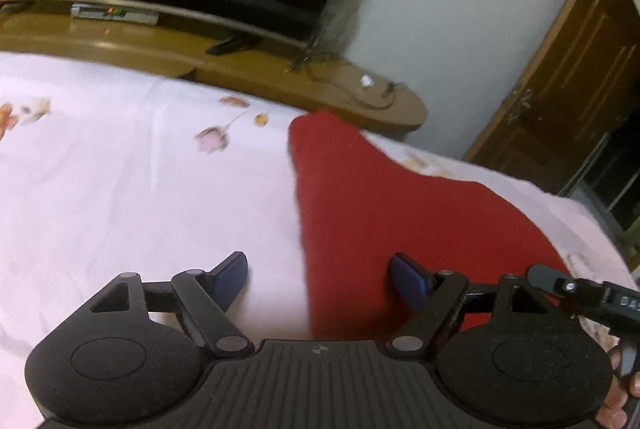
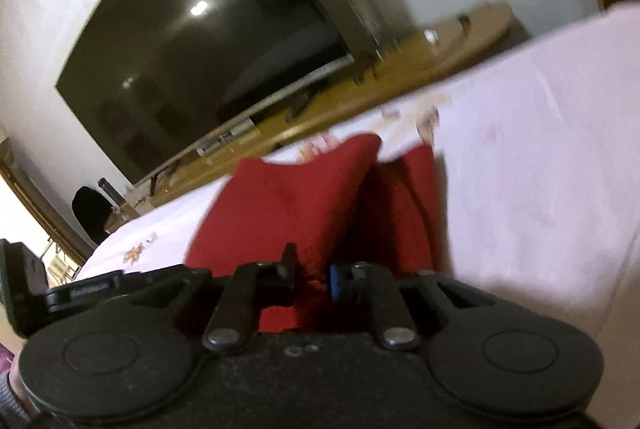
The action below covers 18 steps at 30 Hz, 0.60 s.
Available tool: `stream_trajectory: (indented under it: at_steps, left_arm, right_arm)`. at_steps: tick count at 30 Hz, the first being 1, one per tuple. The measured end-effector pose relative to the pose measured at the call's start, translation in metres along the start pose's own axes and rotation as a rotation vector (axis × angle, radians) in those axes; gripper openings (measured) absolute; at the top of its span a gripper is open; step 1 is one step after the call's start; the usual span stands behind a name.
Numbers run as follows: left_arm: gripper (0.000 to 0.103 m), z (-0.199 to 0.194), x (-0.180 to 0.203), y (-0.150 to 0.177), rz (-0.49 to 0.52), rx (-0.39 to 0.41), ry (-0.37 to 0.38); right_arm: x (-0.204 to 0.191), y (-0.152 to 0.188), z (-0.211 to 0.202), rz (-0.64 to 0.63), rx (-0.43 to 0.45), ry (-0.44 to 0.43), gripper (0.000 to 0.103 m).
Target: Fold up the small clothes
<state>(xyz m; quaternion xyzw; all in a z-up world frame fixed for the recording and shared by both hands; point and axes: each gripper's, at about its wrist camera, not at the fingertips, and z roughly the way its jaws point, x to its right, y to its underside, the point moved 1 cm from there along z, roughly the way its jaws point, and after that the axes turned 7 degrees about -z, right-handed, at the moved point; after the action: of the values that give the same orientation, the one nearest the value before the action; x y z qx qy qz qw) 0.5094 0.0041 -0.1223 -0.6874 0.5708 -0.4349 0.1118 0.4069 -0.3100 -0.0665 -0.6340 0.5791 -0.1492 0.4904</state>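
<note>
Two handheld claws work over a red garment (image 1: 400,213) spread on a bed covered with a pale pink sheet (image 1: 120,181) printed with scattered flowers. The left claw (image 1: 318,279) stands spread wide, its blue-padded fingers (image 1: 412,281) apart and pinching nothing; one finger hangs over the bare sheet, the other over the red cloth, with the garment's near straight edge running between them. From this view the garment lies mostly flat, one narrow part reaching toward the far side of the bed. At the right edge of the same view, part of the other device and the fingertips of a person's hand (image 1: 618,401) show.

The right claw (image 2: 312,275) is pressed nearly together on a bunched fold of the red garment (image 2: 280,201), the cloth gathered and pinched between its fingers. In front of it the fabric rises in a raised fold, with a dark crease down the middle and a second red panel beside it. This view is tilted and blurred.

Beyond the bed, a large dark television (image 2: 200,49) stands on a long wooden TV stand (image 1: 160,49), with a small silver box (image 1: 114,13) under the screen and loose cables (image 1: 352,85) near the stand's rounded end. A brown wooden door (image 1: 568,69) fills the right side of the left view.
</note>
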Motion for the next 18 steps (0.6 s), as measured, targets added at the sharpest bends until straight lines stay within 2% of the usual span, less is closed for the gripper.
stream_trajectory:
  at_steps: [3, 5, 8, 10, 12, 15, 17, 18]
  left_arm:
    - [0.073, 0.003, 0.009, -0.002, 0.016, 0.002, 0.006]
    - [0.073, 0.011, 0.011, 0.001, 0.017, -0.024, 0.006]
    - [0.073, 0.025, 0.014, 0.013, 0.053, -0.066, -0.027]
    - [0.077, 0.028, 0.010, 0.016, 0.029, -0.060, -0.015]
    - [0.077, 0.027, 0.011, 0.016, 0.049, -0.059, -0.017]
    - [0.077, 0.026, 0.009, 0.015, 0.063, -0.067, -0.013]
    - [0.077, 0.023, 0.007, 0.013, 0.057, -0.077, -0.009]
    - [0.077, 0.019, 0.006, 0.012, 0.051, -0.081, -0.012]
  right_arm:
    - [-0.007, -0.012, -0.020, -0.033, 0.054, -0.012, 0.014]
    - [-0.003, -0.015, -0.025, -0.034, 0.071, -0.002, 0.014]
    - [0.023, -0.005, -0.013, 0.037, 0.025, 0.029, 0.014]
    - [0.043, 0.011, 0.001, 0.102, -0.042, 0.043, 0.014]
    - [0.052, 0.020, 0.001, 0.154, -0.026, 0.019, 0.014]
    - [0.051, 0.016, -0.005, 0.193, -0.023, -0.002, 0.025]
    - [0.047, 0.012, -0.018, 0.203, 0.000, -0.015, 0.041]
    - [0.044, 0.012, -0.027, 0.203, 0.016, -0.011, 0.044]
